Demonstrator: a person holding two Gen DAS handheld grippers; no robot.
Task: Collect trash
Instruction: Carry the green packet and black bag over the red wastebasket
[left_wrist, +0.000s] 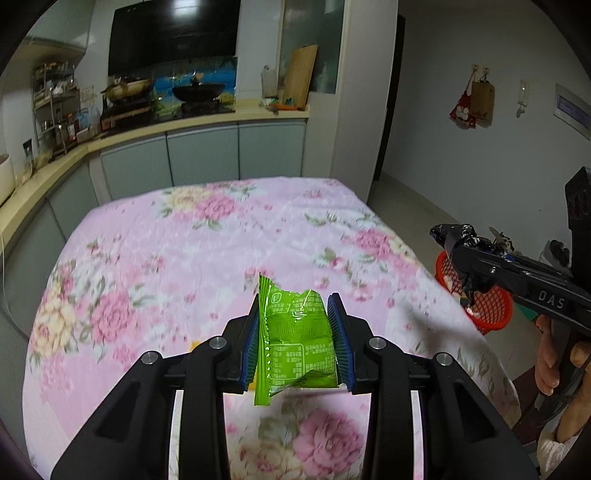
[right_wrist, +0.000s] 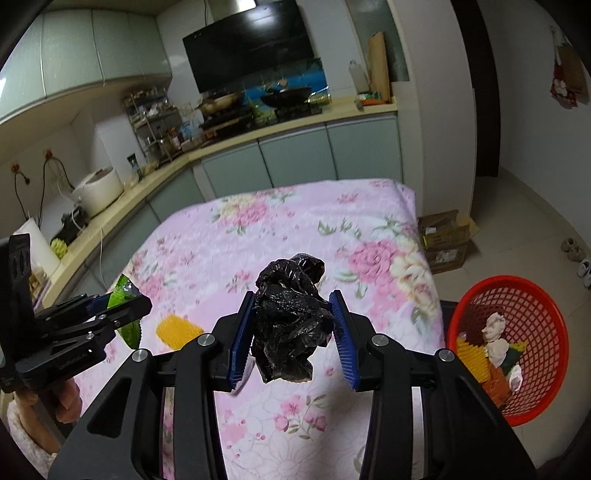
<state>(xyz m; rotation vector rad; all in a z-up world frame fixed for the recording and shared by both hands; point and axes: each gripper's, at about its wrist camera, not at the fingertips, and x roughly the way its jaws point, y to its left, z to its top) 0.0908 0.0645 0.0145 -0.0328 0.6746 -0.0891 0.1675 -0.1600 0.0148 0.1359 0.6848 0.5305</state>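
Observation:
My left gripper is shut on a crumpled green snack wrapper, held above the table with the pink floral cloth. My right gripper is shut on a scrunched black plastic bag, also lifted off the table. In the left wrist view the right gripper shows at the right edge with the black bag. In the right wrist view the left gripper shows at the left with the green wrapper. A yellow piece of trash lies on the cloth between them.
A red mesh basket holding several bits of trash stands on the floor right of the table; it shows behind the right gripper as the red basket. A cardboard box sits beyond the table's right edge. Kitchen counters run behind and left.

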